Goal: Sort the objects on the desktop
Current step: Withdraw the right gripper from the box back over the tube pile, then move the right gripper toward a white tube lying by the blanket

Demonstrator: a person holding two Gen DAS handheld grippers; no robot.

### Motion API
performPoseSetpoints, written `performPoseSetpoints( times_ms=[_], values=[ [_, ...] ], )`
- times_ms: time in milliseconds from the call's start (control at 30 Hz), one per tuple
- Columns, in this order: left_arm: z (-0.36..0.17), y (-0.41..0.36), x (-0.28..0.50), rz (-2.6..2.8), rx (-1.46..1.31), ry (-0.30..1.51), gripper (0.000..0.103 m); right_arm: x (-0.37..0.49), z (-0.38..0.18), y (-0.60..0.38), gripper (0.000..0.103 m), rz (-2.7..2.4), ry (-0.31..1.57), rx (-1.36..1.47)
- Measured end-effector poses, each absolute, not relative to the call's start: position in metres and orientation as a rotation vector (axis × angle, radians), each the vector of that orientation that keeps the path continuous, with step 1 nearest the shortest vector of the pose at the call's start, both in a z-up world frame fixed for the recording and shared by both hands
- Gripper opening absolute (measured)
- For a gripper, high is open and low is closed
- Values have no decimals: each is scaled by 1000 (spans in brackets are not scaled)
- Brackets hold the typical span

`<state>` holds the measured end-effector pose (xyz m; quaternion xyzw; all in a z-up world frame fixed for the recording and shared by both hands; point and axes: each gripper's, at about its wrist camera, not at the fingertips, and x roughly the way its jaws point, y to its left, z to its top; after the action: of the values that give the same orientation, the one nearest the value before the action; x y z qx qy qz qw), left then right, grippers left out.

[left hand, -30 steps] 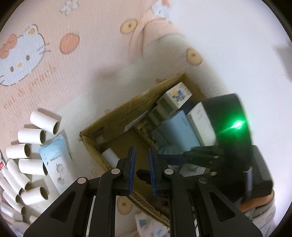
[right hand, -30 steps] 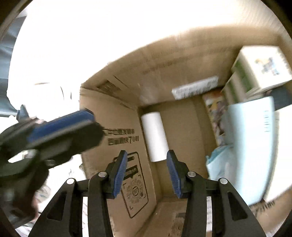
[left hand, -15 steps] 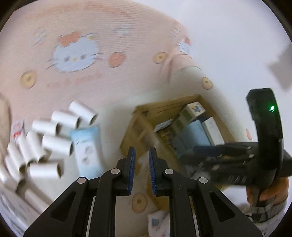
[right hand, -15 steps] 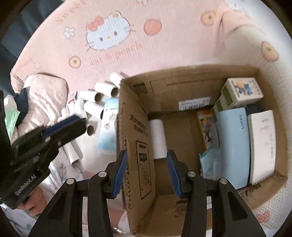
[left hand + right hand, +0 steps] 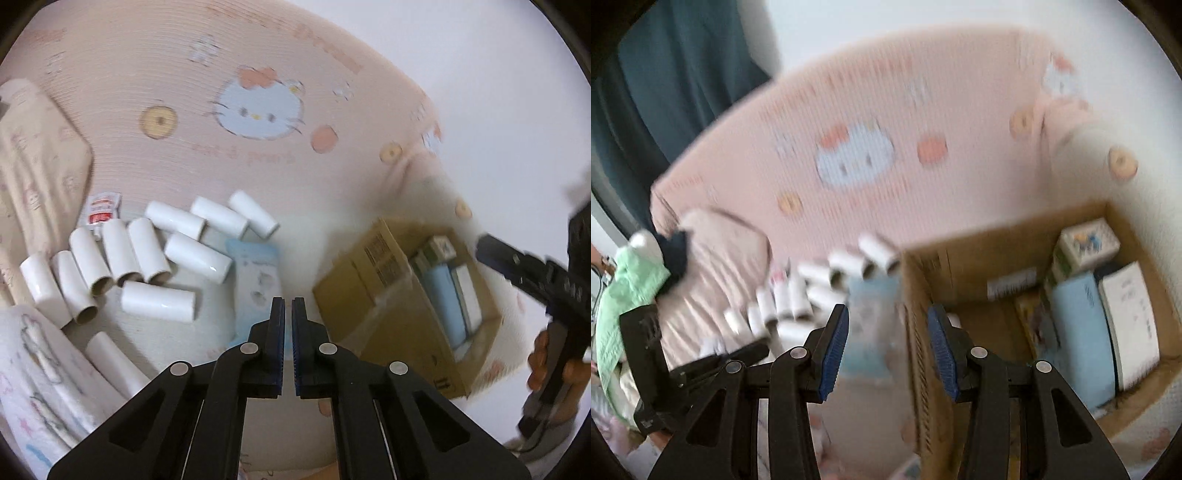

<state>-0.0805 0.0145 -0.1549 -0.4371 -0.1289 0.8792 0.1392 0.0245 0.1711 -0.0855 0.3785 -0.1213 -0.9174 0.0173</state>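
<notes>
Several white cardboard tubes lie in a heap on the pink bedspread. Beside them lies a pale blue soft pack. To the right stands an open cardboard box with a light blue box and white boxes inside. My left gripper is shut and empty, above the near end of the blue pack. My right gripper is open and empty, hanging over the box's left wall and the blue pack. Both views are motion-blurred.
A pink cat-print blanket covers the surface. A small red and white packet lies beyond the tubes. A green cloth and a dark curtain are at the left. A hand holds the right gripper beside the box.
Both views swung from the box toward the tube heap. The right gripper rose out of the box, still open. The left jaws closed from a narrow gap to shut.
</notes>
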Motion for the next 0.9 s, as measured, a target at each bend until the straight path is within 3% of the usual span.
performPoseSetpoints(
  times_ms=[67, 167, 400, 467, 533, 567, 767, 900],
  values=[
    [-153, 3, -81, 2562, -1281, -377, 4, 33, -81, 158, 45, -2865, -328, 1087],
    [-158, -14, -82, 2591, -1327, -355, 4, 44, -83, 138, 58, -2865, -256, 1001],
    [-171, -45, -94, 2548, -1539, -253, 5, 57, -95, 95, 66, -2832, -236, 888],
    [-164, -49, -94, 2577, -1509, -160, 11, 56, -96, 84, 73, -2857, -168, 857],
    [-161, -55, -97, 2607, -1504, -98, 28, 54, -99, 77, 75, -2890, -135, 829],
    [-160, -58, -99, 2623, -1503, -81, 30, 51, -103, 75, 76, -2904, -119, 827],
    [-171, -85, -107, 2627, -1585, -188, 39, 36, -131, 49, 77, -2983, 113, 899],
    [-187, -94, -111, 2577, -1735, -147, 39, 17, -168, 32, 77, -2779, 7, 1148]
  ],
)
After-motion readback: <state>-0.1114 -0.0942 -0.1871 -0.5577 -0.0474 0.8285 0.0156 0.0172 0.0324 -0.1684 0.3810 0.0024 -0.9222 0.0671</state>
